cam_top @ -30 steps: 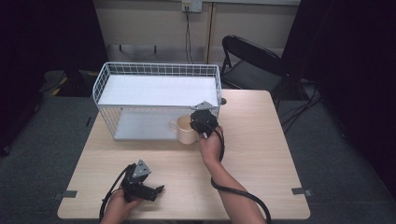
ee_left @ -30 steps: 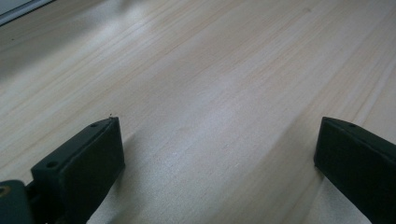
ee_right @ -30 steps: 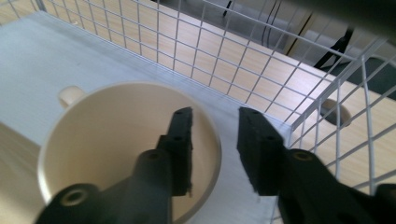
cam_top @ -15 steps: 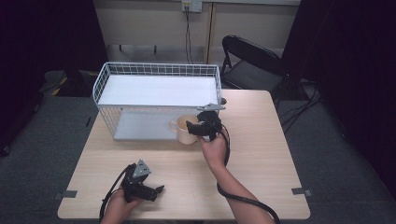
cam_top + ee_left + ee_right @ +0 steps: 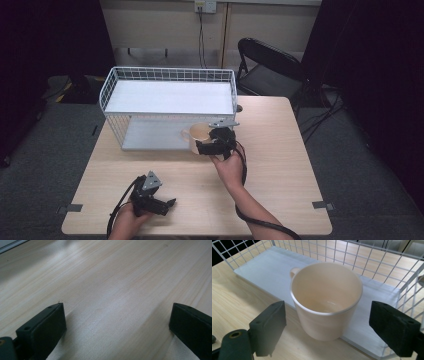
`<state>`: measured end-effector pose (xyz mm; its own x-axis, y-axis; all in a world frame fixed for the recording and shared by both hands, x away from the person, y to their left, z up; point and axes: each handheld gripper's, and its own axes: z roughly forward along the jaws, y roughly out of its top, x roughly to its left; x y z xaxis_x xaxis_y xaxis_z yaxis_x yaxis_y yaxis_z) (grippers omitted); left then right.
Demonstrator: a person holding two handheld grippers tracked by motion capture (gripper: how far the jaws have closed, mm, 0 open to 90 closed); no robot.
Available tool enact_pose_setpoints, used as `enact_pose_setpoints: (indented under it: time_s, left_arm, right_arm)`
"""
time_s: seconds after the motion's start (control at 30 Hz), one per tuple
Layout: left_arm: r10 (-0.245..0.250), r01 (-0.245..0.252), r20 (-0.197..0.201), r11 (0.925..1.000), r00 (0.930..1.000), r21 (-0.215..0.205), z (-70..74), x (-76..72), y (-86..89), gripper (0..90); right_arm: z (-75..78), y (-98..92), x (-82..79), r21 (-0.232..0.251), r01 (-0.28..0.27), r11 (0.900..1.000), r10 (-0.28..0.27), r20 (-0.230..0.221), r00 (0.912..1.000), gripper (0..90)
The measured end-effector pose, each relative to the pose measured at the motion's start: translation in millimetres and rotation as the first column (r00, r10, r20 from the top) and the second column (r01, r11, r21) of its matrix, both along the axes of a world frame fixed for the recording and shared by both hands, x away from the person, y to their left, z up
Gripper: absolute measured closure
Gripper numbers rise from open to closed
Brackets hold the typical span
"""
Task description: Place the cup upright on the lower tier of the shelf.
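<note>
At the table's middle: a cream mug (image 5: 325, 301) is standing upright at the front edge of a white wire shelf rack (image 5: 167, 75), its base partly on the rack's lower board and its handle pointing in under the upper shelf.
Right gripper (image 5: 214, 146): it is sitting just in front of the mug with its jaws spread wide; they have just been opening, and the mug is standing beyond them with a clear gap on each side, so nothing is being gripped.
What has changed: a second ago the same gripper was pressed close against the mug; now it is sitting a little nearer the person, and the mug is standing by itself.
What that suggests: the mug is probably being left at the rack, so the placing looks finished or nearly so.
Left gripper (image 5: 159, 204): it is resting low over bare wood near the front edge of the table (image 5: 280, 200), jaws wide apart and empty.
Edges: wire mesh is rising right behind and beside the mug, and the upper shelf is overhanging it.
Open room: plain tabletop is lying free toward the person and to the right, giving the right hand an easy way back.
</note>
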<state>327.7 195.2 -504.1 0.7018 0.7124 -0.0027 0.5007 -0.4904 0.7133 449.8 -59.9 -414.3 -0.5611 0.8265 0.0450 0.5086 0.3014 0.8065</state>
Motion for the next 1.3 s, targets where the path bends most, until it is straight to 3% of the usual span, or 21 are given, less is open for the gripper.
enact_pose_setpoints:
  time_s: [0.37, 0.53, 0.73, 1.3]
  left_arm:
    - [0.0, 0.0, 0.0, 1.0, 1.0, 0.001, 0.0, 0.0, 0.1, 0.4]
    - [0.0, 0.0, 0.0, 1.0, 1.0, 0.001, 0.0, 0.0, 0.1, 0.4]
    - [-0.001, 0.001, 0.0, 1.0, 1.0, 0.0, 0.0, 0.0, 0.1, 0.4]
    - [-0.001, 0.001, -0.001, 1.0, 1.0, 0.0, 0.0, 0.1, 0.1, 0.3]
  right_arm:
    - [-16.2, 9.3, 9.1, -0.029, 0.015, 0.999, -0.015, -0.021, 0.9997, 21.3]
    - [-18.2, 12.2, 12.4, -0.043, 0.006, 0.999, -0.007, -0.015, 0.9999, 36.1]
    - [-20.1, 16.8, 17.0, -0.07, 0.015, 0.997, -0.015, 0.003, 0.9999, 37.4]
    - [-19.3, 21.5, 21.8, -0.076, 0.038, 0.996, -0.037, 0.021, 0.9991, 44.5]
